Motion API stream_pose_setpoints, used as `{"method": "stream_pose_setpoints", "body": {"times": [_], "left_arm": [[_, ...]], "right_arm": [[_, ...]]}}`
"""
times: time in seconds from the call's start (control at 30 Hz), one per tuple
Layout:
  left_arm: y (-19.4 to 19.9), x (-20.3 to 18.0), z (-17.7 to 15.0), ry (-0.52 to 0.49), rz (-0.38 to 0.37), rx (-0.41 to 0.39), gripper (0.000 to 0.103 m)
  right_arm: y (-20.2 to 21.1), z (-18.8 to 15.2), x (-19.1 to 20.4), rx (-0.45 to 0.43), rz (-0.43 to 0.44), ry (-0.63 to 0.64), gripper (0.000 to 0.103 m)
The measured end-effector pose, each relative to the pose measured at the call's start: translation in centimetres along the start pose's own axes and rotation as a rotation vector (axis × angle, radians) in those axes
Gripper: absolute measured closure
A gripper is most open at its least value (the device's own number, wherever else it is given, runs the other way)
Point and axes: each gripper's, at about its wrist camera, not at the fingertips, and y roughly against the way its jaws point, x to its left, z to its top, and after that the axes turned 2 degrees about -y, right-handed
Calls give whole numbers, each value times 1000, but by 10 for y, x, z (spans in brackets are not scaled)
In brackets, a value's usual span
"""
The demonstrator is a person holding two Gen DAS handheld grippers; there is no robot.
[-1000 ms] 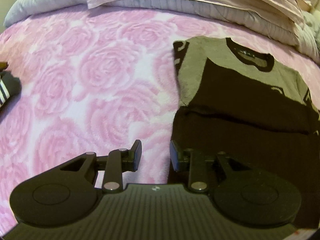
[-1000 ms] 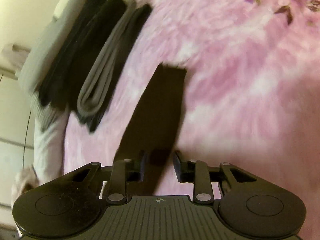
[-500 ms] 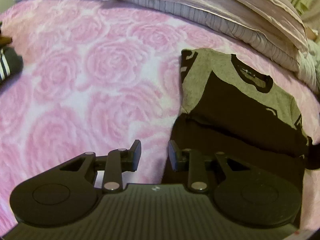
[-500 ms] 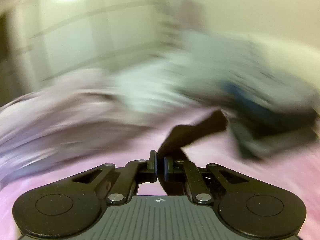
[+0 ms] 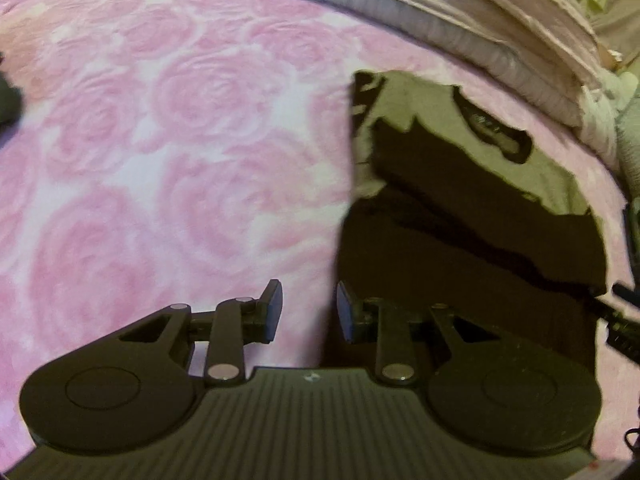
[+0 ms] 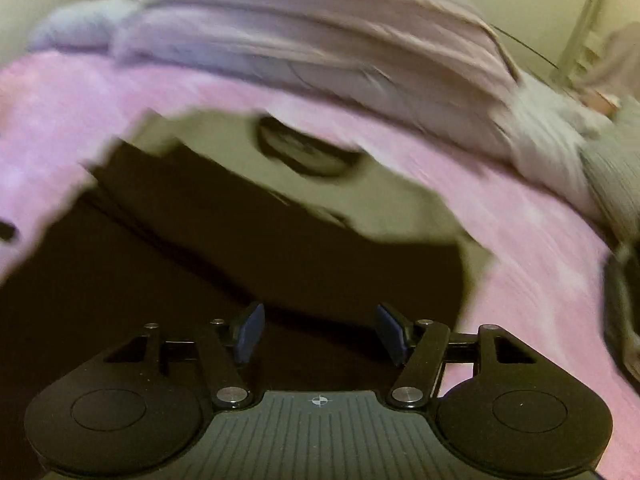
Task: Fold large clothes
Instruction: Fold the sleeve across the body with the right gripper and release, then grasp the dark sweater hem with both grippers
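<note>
— Sweater [image 5: 460,216] first: where was it when you looked?

— Flat on the pink rose-patterned blanket [image 5: 168,152], partly folded, its black lower part nearest me and the grey chest with the black collar [image 5: 496,136] further up. A black sleeve lay across the chest.

— And your left gripper [image 5: 308,312]?

— I held it low at the sweater's left edge. Its fingers stood a little apart with nothing between them; the left one sat over the blanket, the right one over the black fabric.

— The right gripper [image 6: 320,332]?

— I had it over the black lower part, near the right edge. Its jaws had just been opening and stood wide apart, empty. That view was smeared, so I could not tell whether the pads [image 6: 250,332] touched the cloth.

— What lay beyond?

— Past the collar ran a strip of blanket, then the pale folded bedding [image 5: 460,20] piled along the far edge. At the right rim of the left view I saw a black piece of my other gripper [image 5: 624,320].
</note>
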Motion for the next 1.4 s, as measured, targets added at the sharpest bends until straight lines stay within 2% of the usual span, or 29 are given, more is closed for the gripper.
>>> {"method": "stream_pose_setpoints", "body": {"times": [0.07, 0.17, 0.23, 0.33, 0.5, 0.57, 0.7, 0.73, 0.77, 0.8, 0.87, 0.93, 1.03, 1.13, 1.2, 1.27, 1.33, 1.37, 1.4], "left_arm": [[-7, -13, 10, -34, -22, -26, 78], [-18, -39, 28, -125, -37, -90, 78], [-24, -55, 38, -187, -38, -141, 78], [-39, -74, 54, -259, -9, -176, 78], [-47, -86, 70, -317, 43, -217, 77], [-51, -85, 74, -328, 72, -209, 68], [-67, -83, 76, -342, 67, -144, 70], [-71, -84, 75, -349, 67, -129, 75], [-72, -85, 74, -353, 81, -130, 90], [-73, -85, 73, -358, 95, -134, 96], [-66, -81, 71, -343, 91, -172, 100], [-56, -75, 70, -315, 97, -219, 101], [-51, -65, 68, -274, 162, -257, 101], [-67, -58, 67, -249, 143, -163, 100], [-69, -64, 66, -298, 163, -157, 98], [-56, -67, 69, -298, 142, -236, 90], [-44, -67, 68, -271, 95, -322, 91], [-44, -68, 66, -284, 58, -335, 90], [-51, -70, 64, -313, 50, -296, 90]], "right_arm": [[-7, -4, -24, 6, -33, -7, 56], [-6, -2, -53, -40, -22, -97, 68], [-6, -1, -68, -75, -8, -183, 70], [-17, 10, -83, -78, 4, -307, 71], [-20, 18, -104, -76, 6, -439, 72], [-14, 13, -108, -72, 2, -471, 72], [-13, -5, -110, -22, 1, -520, 71], [-12, -9, -109, -12, 1, -529, 71], [-12, -12, -108, -6, 0, -534, 71], [-10, -14, -107, -4, -2, -537, 71], [-6, -17, -104, -8, -8, -536, 71], [-4, -17, -101, -19, -11, -522, 72], [-5, -13, -95, -34, -22, -475, 72], [-18, -9, -88, 0, -24, -424, 72], [-24, -3, -83, 22, -50, -385, 72], [-17, 4, -81, -28, -56, -370, 72], [-10, 10, -78, -85, -24, -358, 72], [-10, 12, -77, -101, 4, -349, 72], [-15, 12, -74, -96, 25, -334, 72]]}}
